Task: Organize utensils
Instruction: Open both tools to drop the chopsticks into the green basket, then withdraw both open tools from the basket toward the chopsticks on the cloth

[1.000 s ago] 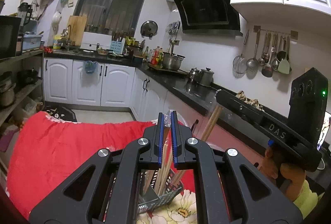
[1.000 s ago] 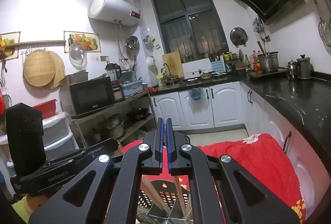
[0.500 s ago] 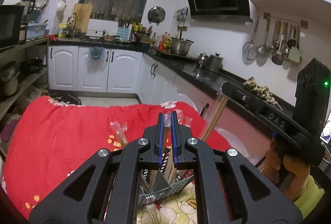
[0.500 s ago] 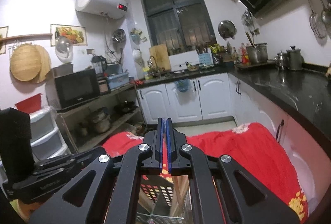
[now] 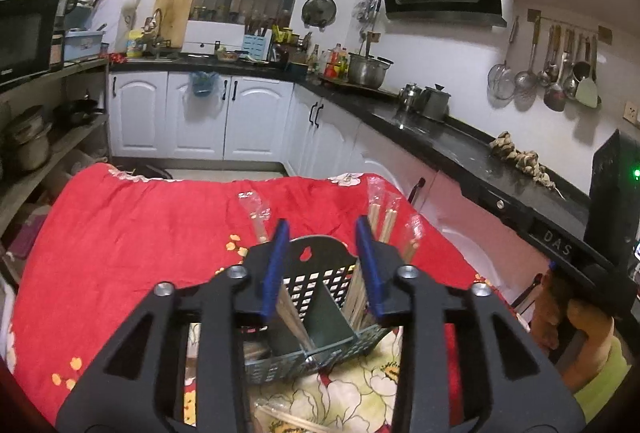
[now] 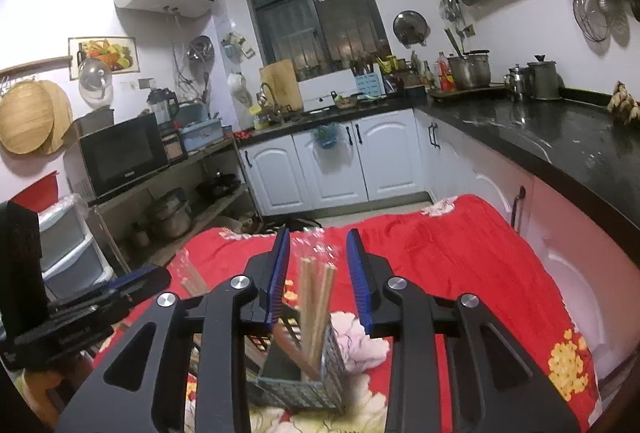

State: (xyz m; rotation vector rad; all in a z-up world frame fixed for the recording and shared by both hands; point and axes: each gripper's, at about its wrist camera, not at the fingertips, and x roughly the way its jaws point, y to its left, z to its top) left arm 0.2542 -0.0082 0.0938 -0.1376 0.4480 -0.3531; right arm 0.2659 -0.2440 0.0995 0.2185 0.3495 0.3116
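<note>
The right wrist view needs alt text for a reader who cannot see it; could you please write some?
The right gripper, its blue-padded fingers apart and just opened, frames wrapped wooden chopsticks standing in a grey slotted utensil basket on a red floral cloth. The left gripper shows at the left edge, a kitchen behind.

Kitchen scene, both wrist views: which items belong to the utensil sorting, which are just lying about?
Job:
- grey slotted basket
- wrapped chopsticks standing in it
- left claw, right claw, both open

Lying about:
- pot
- kettle
- hanging ladles
- microwave
</note>
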